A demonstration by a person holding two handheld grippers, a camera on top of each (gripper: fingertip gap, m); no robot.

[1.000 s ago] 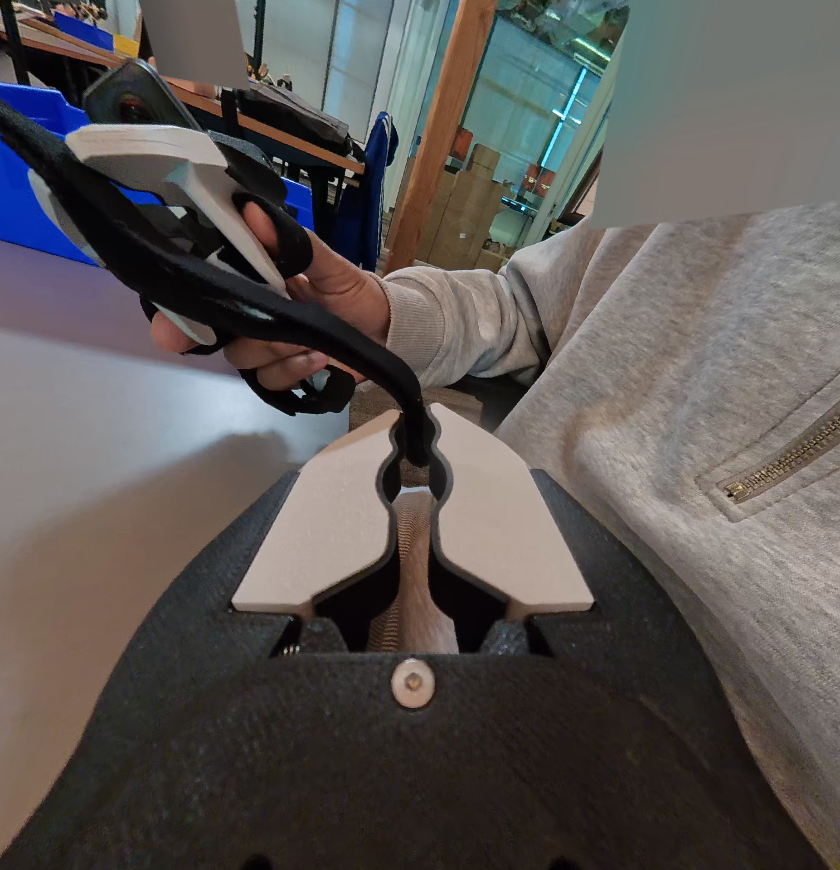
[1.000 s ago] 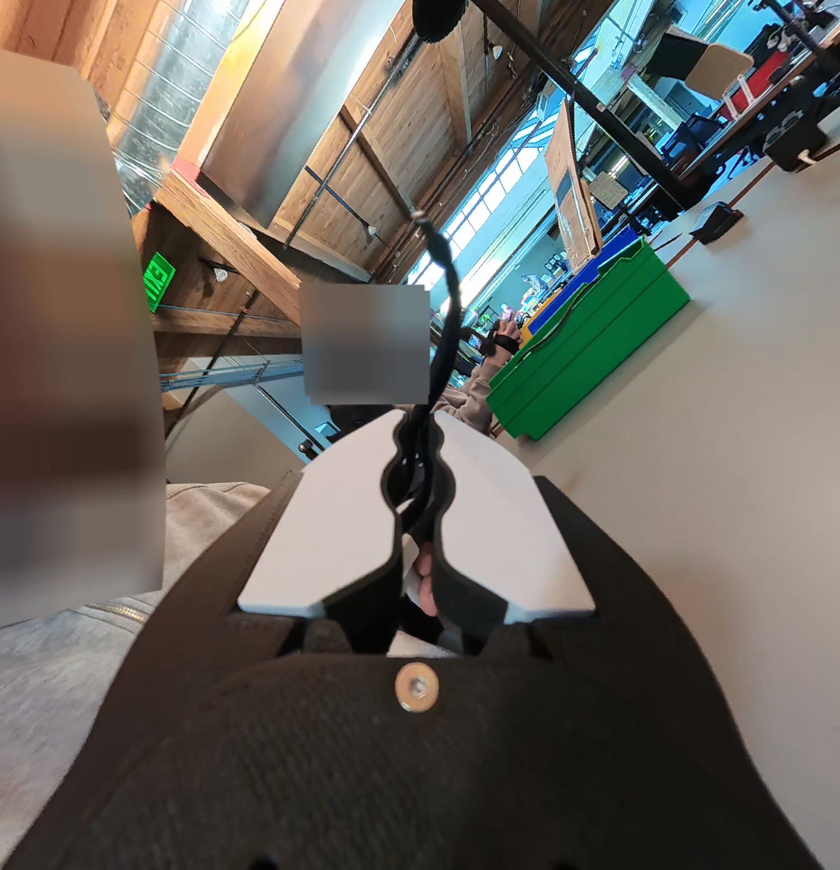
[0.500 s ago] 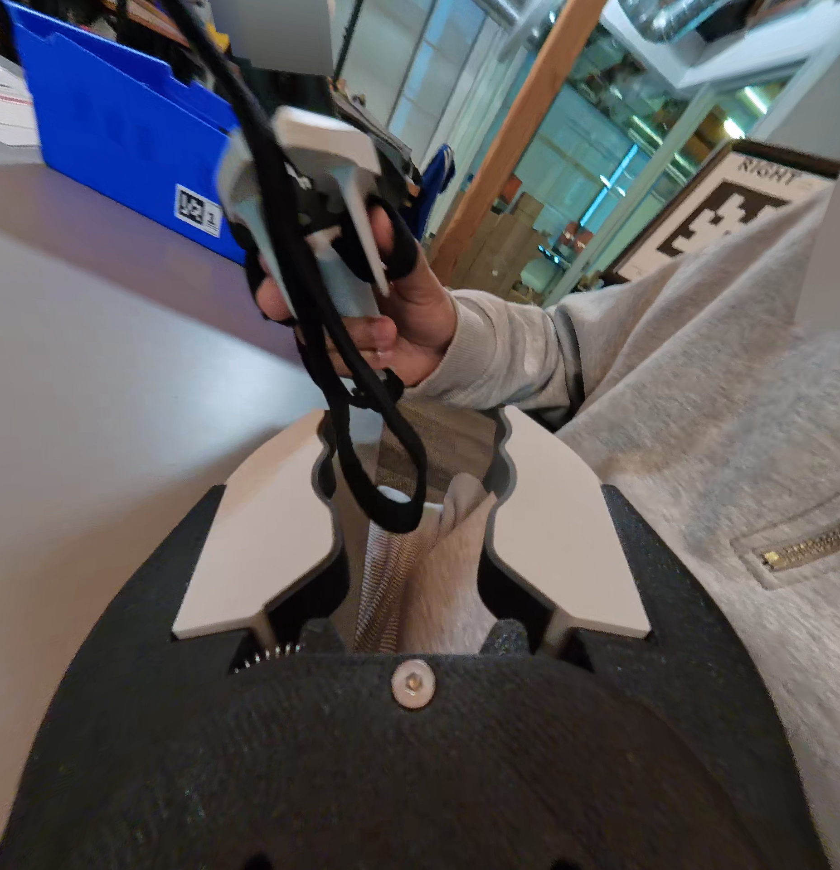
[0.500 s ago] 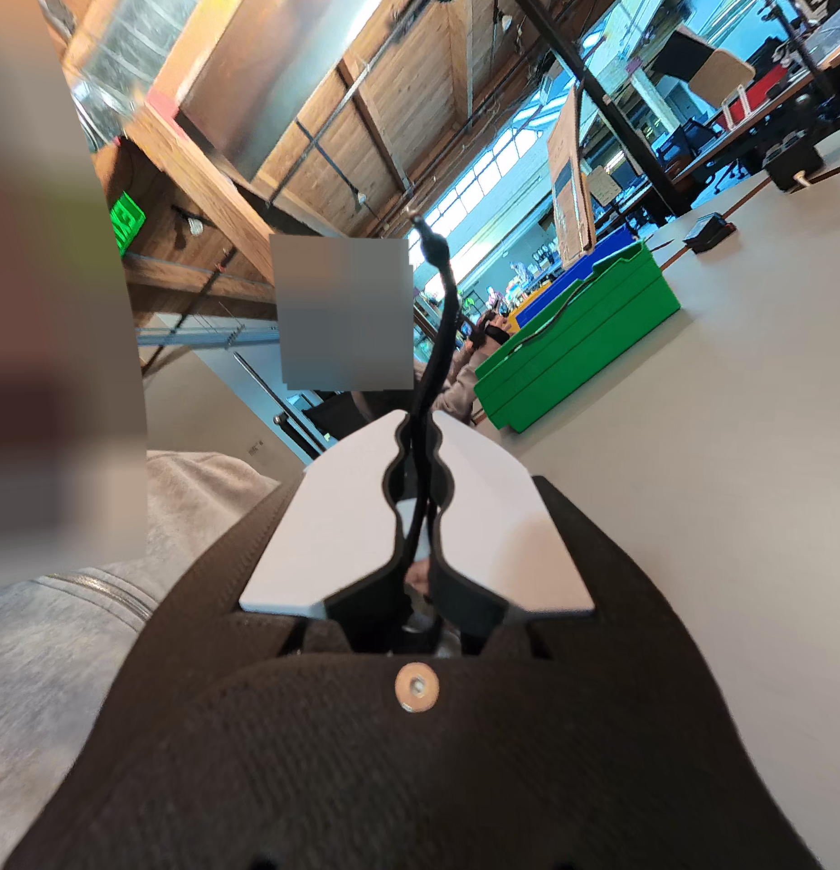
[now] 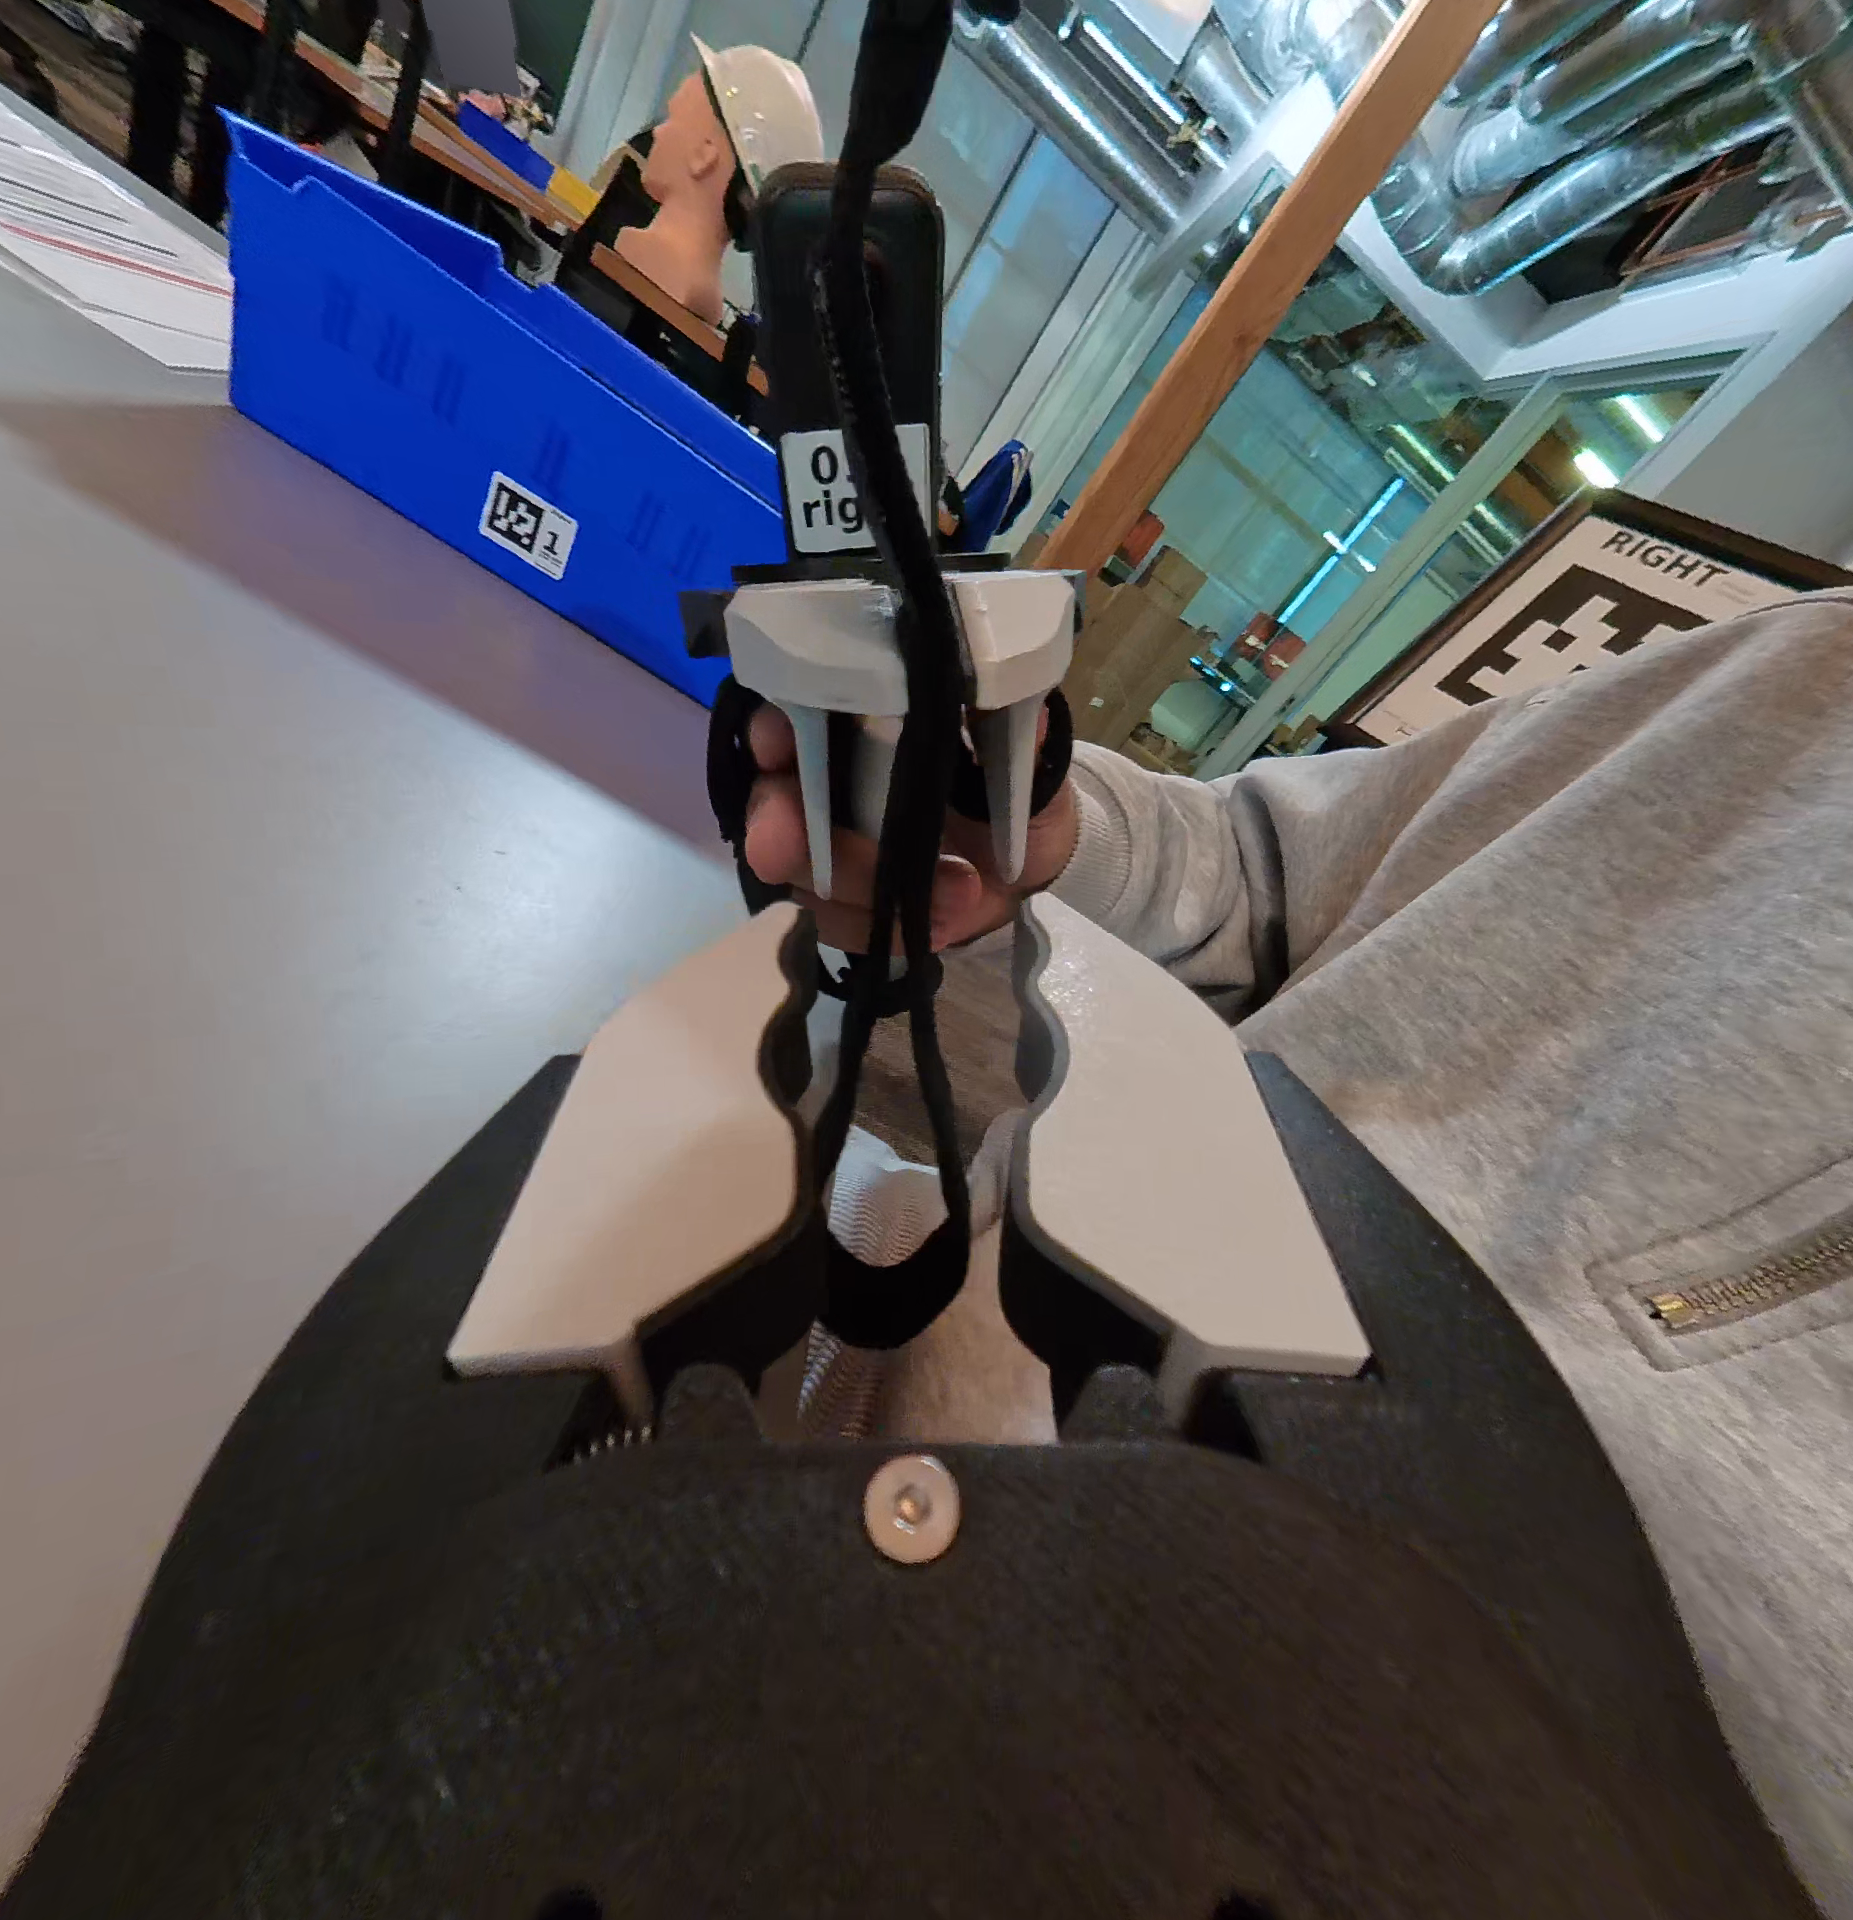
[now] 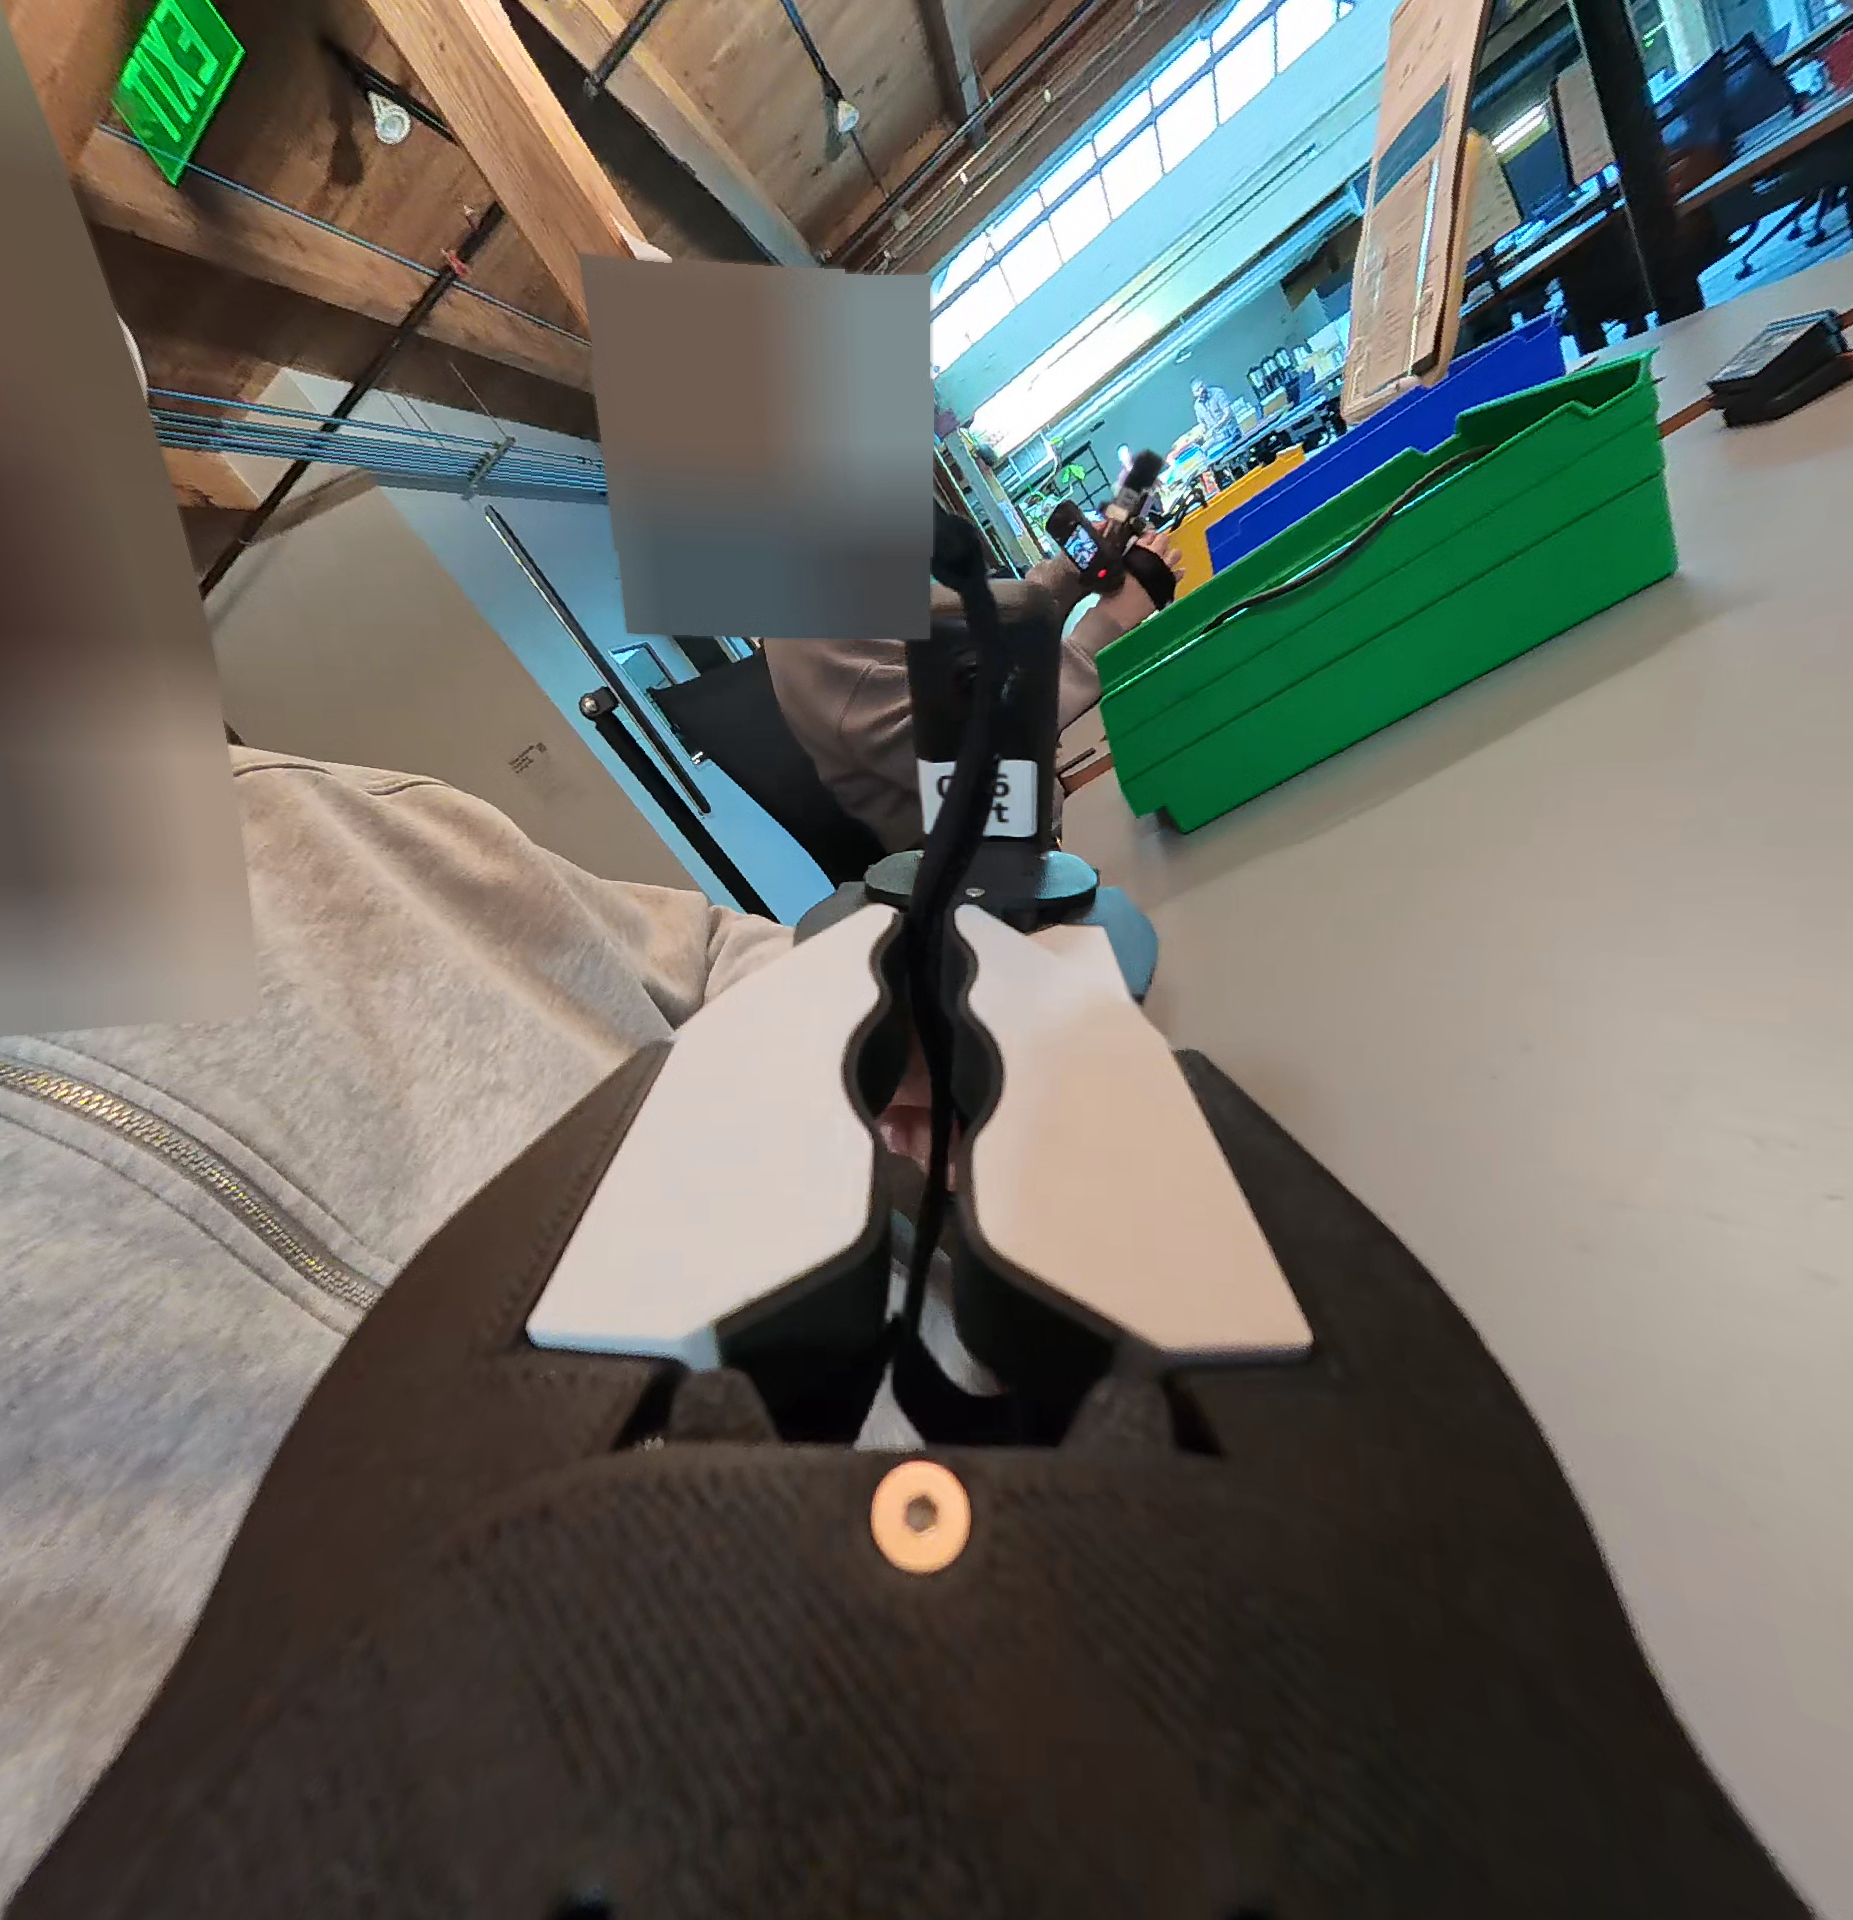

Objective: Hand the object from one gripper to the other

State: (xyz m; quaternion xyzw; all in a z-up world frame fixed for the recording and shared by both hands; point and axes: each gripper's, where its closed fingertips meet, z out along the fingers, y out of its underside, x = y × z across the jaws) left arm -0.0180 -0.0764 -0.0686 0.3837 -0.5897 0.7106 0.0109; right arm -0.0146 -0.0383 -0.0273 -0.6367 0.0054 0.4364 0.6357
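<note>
One limp, light black cord (image 5: 906, 644) hangs doubled: right claw (image 6: 927, 956) clamps it; left claw (image 5: 906, 997) gapes around its loop; regrip midway.

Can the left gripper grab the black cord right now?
Probably yes. The left gripper is open and the black cord hangs between its fingers, with nothing blocking; the right gripper holds it.

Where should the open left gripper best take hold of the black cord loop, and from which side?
Probably on the two strands hanging between its fingers, above the loop's bottom bend. The left gripper already straddles them from below; the right gripper pinches the black cord loop higher up.
</note>
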